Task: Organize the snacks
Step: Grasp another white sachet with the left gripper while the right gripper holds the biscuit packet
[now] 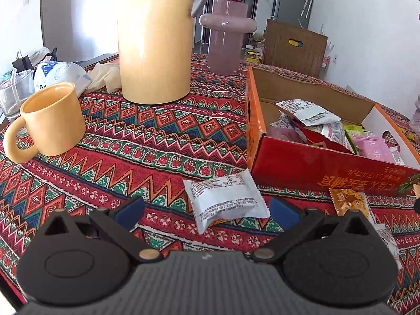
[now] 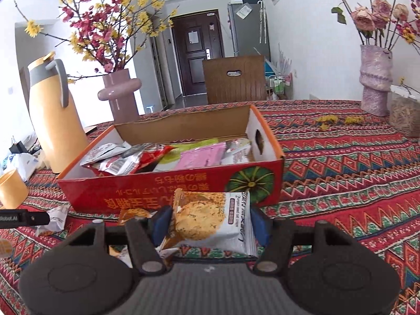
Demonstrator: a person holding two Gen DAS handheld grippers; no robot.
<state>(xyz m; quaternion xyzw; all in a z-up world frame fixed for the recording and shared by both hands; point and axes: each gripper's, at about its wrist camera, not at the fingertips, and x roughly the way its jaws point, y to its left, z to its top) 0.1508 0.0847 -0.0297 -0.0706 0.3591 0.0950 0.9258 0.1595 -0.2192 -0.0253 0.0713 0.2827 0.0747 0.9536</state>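
Observation:
An open red cardboard box [image 1: 325,168] [image 2: 147,194] holds several snack packets. My left gripper [image 1: 207,211] is open, its blue pads either side of a white snack packet [image 1: 225,202] that lies back side up on the patterned cloth in front of the box. My right gripper [image 2: 210,223] is shut on a cookie packet [image 2: 207,220] with a biscuit picture, held just in front of the box's near wall. Another orange cookie packet [image 1: 349,200] [image 2: 134,214] lies on the cloth by the box. The white packet also shows in the right wrist view [image 2: 56,218].
A yellow mug [image 1: 50,120], a tall yellow thermos [image 1: 155,42] [image 2: 55,120] and a pink vase [image 1: 225,34] [image 2: 119,94] stand left of the box. A glass [image 1: 14,94] is at the far left. A textured vase [image 2: 375,78] and a wooden chair [image 2: 233,78] are beyond.

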